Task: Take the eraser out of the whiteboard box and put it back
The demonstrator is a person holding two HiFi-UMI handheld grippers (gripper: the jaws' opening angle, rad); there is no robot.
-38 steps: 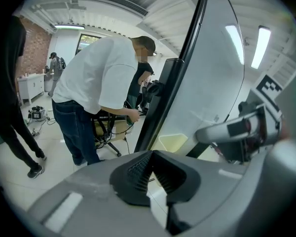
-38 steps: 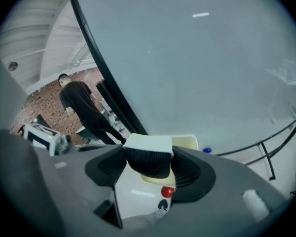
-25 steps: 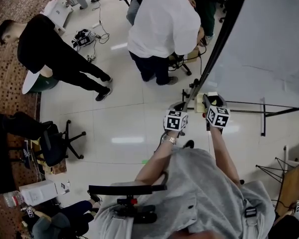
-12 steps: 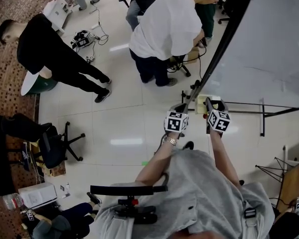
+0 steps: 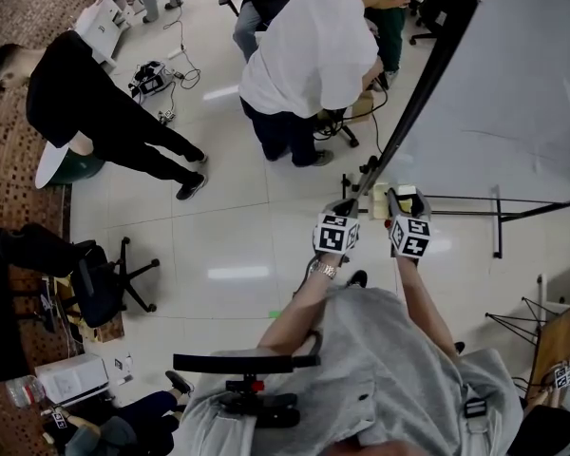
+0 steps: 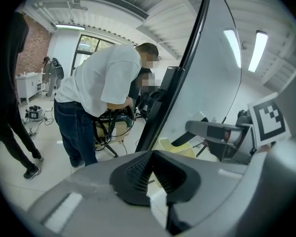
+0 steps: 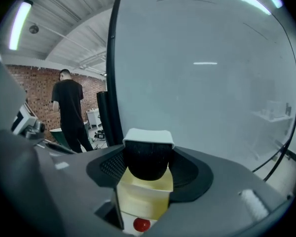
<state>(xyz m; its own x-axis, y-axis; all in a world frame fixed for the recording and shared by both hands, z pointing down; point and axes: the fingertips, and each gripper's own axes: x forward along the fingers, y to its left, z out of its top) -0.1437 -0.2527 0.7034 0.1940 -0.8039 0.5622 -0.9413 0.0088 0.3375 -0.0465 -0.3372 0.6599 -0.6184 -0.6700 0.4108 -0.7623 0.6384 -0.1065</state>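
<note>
A pale yellow box (image 7: 143,196) hangs at the foot of the whiteboard (image 7: 202,83). The box (image 5: 380,200) is also in the head view, and the left gripper view shows the box (image 6: 180,149) past its own jaws. The eraser (image 7: 148,164), black felt with a white top, stands upright over the box's open top. My right gripper (image 7: 148,157) is closing on it, and the pads touch both its sides. In the head view the right gripper (image 5: 399,198) is at the box. My left gripper (image 6: 151,154) is shut with nothing in it. Its head-view position (image 5: 342,207) is just left of the box.
A red round thing (image 7: 141,224) lies below the box. The whiteboard's stand legs (image 5: 499,221) cross the floor on the right. A person in a white shirt (image 5: 309,55) bends by the board's edge. Another person in black (image 5: 76,93) and an office chair (image 5: 100,274) are to the left.
Both grippers stay at the box. The right gripper's marker cube has rolled slightly and shifted a little left. The person in white has moved a bit.
</note>
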